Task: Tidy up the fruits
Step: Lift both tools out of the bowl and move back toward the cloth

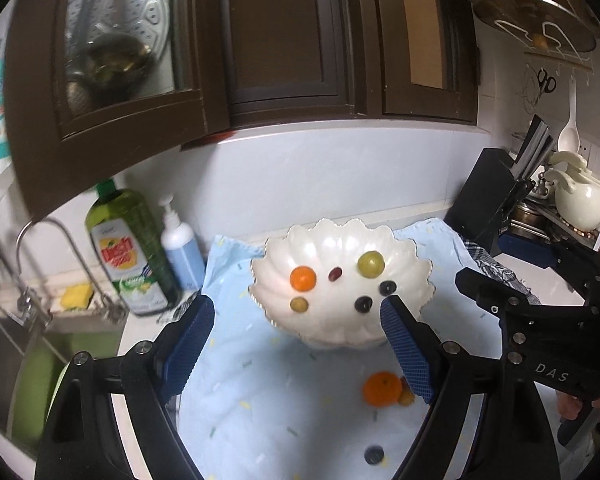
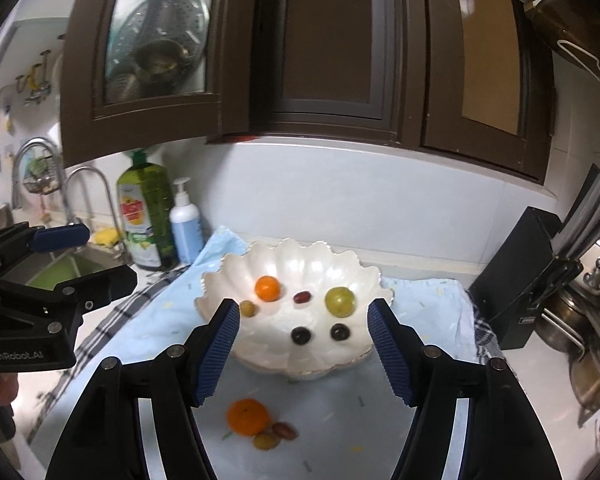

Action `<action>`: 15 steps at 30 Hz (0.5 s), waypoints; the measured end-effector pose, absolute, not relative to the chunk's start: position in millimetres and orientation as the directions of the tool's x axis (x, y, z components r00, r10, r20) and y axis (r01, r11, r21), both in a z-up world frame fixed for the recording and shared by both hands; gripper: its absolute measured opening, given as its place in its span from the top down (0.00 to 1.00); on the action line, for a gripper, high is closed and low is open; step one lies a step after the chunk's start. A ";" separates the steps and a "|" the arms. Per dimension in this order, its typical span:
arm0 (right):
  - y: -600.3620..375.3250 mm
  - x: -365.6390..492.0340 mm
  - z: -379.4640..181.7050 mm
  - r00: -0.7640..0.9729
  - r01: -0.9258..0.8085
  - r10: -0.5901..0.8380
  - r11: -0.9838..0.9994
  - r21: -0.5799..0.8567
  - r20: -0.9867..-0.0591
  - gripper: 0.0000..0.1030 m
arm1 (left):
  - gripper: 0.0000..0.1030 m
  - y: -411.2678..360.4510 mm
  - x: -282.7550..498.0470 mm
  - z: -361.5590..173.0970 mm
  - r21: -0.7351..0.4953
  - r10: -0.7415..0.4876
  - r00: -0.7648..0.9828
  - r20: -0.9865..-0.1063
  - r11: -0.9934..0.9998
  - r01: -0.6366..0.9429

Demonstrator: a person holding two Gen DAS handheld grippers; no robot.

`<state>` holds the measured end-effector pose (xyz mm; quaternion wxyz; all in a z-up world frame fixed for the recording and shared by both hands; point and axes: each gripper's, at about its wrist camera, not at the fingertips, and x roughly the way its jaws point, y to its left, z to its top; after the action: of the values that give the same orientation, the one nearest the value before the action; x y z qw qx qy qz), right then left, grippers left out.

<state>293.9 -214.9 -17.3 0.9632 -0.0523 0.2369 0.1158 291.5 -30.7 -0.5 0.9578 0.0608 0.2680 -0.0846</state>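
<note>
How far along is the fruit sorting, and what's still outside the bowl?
Six fruits already lie in the white bowl. Both the left gripper and right gripper are empty. Left on the blue cloth: the orange, two small fruits beside it, and a dark grape.

Both cams ride the tongs, looking fwd and down over the tabletop [image 1: 556, 280] toward the wall cabinets. Left cam sits left, right cam right; both close, sharing the bowl [image 1: 340, 240] [image 2: 296, 264] and cloth [image 1: 260, 400] [image 2: 340, 408].
</note>
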 end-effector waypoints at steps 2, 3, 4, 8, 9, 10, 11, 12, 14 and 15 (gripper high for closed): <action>-214.0 286.5 -20.1 0.857 -0.268 0.216 0.962 -0.048 -0.469 0.34 | 0.17 -32.0 280.2 -3.8 0.076 -0.109 0.844 -0.526 0.982 0.174; -214.0 283.5 -21.2 0.854 -0.277 0.224 0.960 -0.047 -0.470 0.34 | 0.17 -32.6 275.1 -6.2 0.077 -0.098 0.844 -0.528 0.984 0.163; -214.1 280.2 -23.2 0.851 -0.287 0.231 0.957 -0.048 -0.472 0.34 | 0.17 -32.6 270.5 -7.7 0.075 -0.092 0.843 -0.530 0.985 0.155; -214.7 269.6 -32.0 0.837 -0.320 0.257 0.946 -0.050 -0.483 0.35 | 0.17 -34.8 254.2 -17.9 0.068 -0.063 0.837 -0.543 0.991 0.119; -214.7 267.9 -34.7 0.832 -0.327 0.263 0.944 -0.050 -0.488 0.35 | 0.17 -35.7 249.4 -21.1 0.066 -0.057 0.835 -0.547 0.992 0.111; -215.0 266.1 -37.4 0.828 -0.334 0.268 0.942 -0.048 -0.493 0.35 | 0.17 -36.4 244.9 -23.6 0.064 -0.053 0.836 -0.546 0.992 0.105; -215.4 264.5 -40.7 0.822 -0.342 0.276 0.939 -0.044 -0.499 0.35 | 0.17 -37.2 241.1 -26.5 0.066 -0.043 0.837 -0.546 0.993 0.094; -215.6 263.6 -43.8 0.816 -0.347 0.279 0.937 -0.043 -0.506 0.35 | 0.17 -38.0 238.7 -29.2 0.070 -0.031 0.837 -0.546 0.994 0.083; -216.0 261.0 -50.3 0.806 -0.357 0.285 0.933 -0.042 -0.518 0.35 | 0.17 -39.8 232.1 -36.9 0.076 -0.015 0.836 -0.548 0.995 0.068; -216.2 260.2 -53.2 0.802 -0.361 0.288 0.932 -0.041 -0.524 0.35 | 0.18 -41.1 228.8 -41.6 0.077 -0.013 0.834 -0.552 0.995 0.066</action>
<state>260.2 -216.2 -53.2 0.9467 -0.0695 0.2640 0.1712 228.8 -41.1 -41.6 0.9564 0.0463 0.2877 -0.0205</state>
